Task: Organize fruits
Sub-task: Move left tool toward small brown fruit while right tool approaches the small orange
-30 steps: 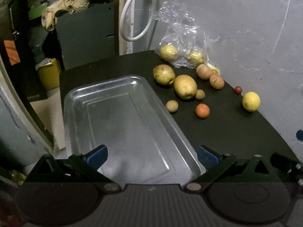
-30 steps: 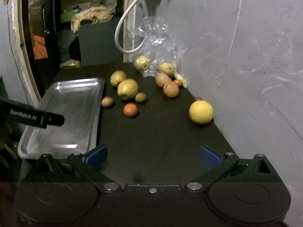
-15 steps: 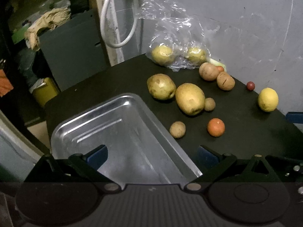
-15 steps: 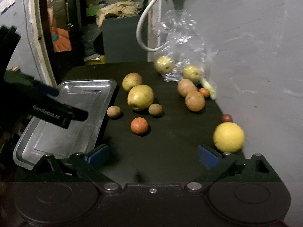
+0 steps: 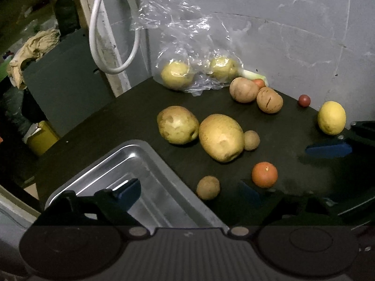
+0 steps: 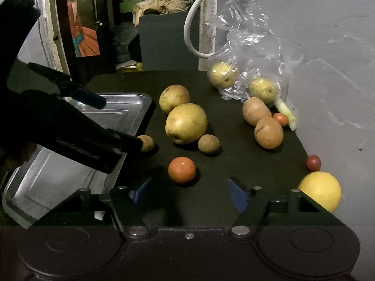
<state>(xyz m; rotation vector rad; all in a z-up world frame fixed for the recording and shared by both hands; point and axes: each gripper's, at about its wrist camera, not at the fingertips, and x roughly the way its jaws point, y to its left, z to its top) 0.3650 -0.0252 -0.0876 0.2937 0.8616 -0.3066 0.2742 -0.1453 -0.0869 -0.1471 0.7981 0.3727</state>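
Oddly, we could read no writing: the print on our left tongs was blurred. Both tongs hung released, grasping nothing, the left over the dented steel tray's corner, the right tongs low before a round orange fruit. Smooth yellow pears, small rough brown fruits and a lemon lay loose on the matte black desk; two more sat in a crinkled clear bag.
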